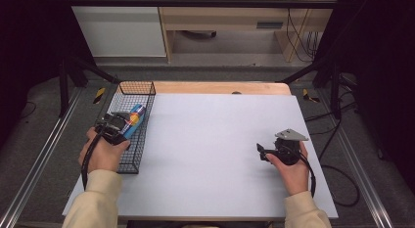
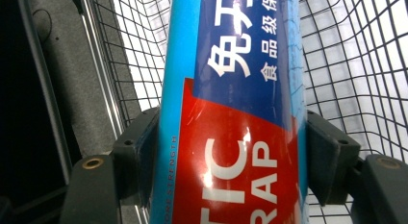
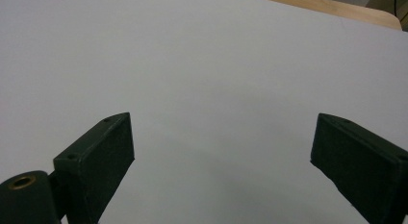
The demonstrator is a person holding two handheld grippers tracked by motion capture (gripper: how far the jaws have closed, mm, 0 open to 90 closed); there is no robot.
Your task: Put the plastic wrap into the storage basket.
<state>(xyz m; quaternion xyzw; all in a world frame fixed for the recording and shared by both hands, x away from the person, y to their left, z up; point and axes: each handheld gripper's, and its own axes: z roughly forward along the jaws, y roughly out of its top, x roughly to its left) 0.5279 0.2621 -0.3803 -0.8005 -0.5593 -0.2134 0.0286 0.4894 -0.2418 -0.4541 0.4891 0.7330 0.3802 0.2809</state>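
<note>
A blue and red plastic wrap box lies tilted inside a black wire basket at the table's left edge. My left gripper is shut on this box; in the left gripper view both black pads press against the sides of the plastic wrap box, with the basket mesh behind it. My right gripper rests low over the grey table mat at the right, pointing left. In the right gripper view its jaws stand wide apart, the gripper open over bare mat.
The wire basket's far rim reaches toward the wooden table edge at the back. Black frame posts stand left and right of the table. Cables trail off the right side.
</note>
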